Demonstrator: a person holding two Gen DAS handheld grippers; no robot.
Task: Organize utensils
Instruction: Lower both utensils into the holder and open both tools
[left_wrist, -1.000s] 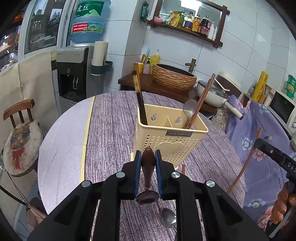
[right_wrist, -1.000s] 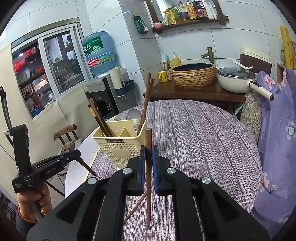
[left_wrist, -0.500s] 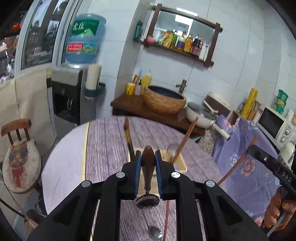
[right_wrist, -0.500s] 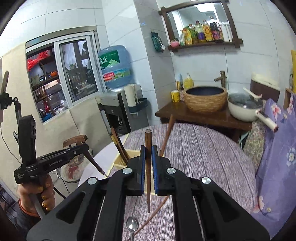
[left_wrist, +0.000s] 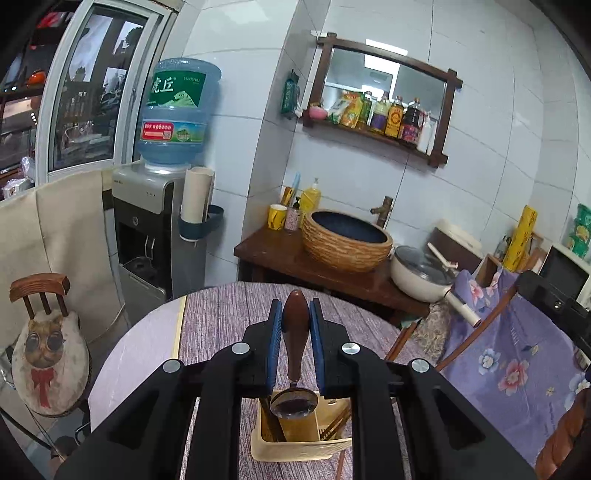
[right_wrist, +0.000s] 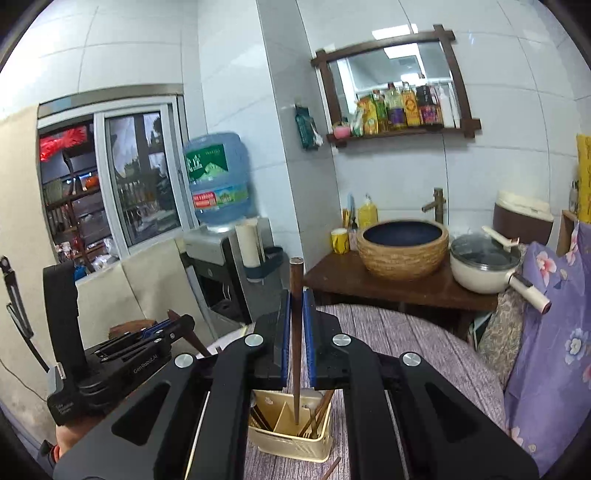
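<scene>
My left gripper (left_wrist: 295, 314) is shut on the brown wooden handle of a spoon (left_wrist: 294, 400), whose metal bowl hangs down over the cream utensil holder (left_wrist: 295, 448). My right gripper (right_wrist: 295, 299) is shut on a dark wooden chopstick (right_wrist: 296, 354). It hangs upright, with its lower tip above a compartment of the holder (right_wrist: 291, 441). Several chopsticks and a fork stand in the holder. In the right wrist view the left gripper (right_wrist: 173, 326) shows at the left, held by a hand. The right gripper's body (left_wrist: 554, 302) shows at the right edge of the left wrist view.
The holder stands on a round table with a purple striped cloth (right_wrist: 424, 343). A loose chopstick (right_wrist: 334, 467) lies beside it. Behind are a water dispenser (left_wrist: 159, 236), a dark side table with a woven basin (left_wrist: 347, 240) and a pot (left_wrist: 421, 273). A cushioned chair (left_wrist: 48, 350) stands left.
Both grippers have risen with their utensils still gripped. The holder, ahead of them a second ago, now sits low in both views, under the spoon and the chopstick.
</scene>
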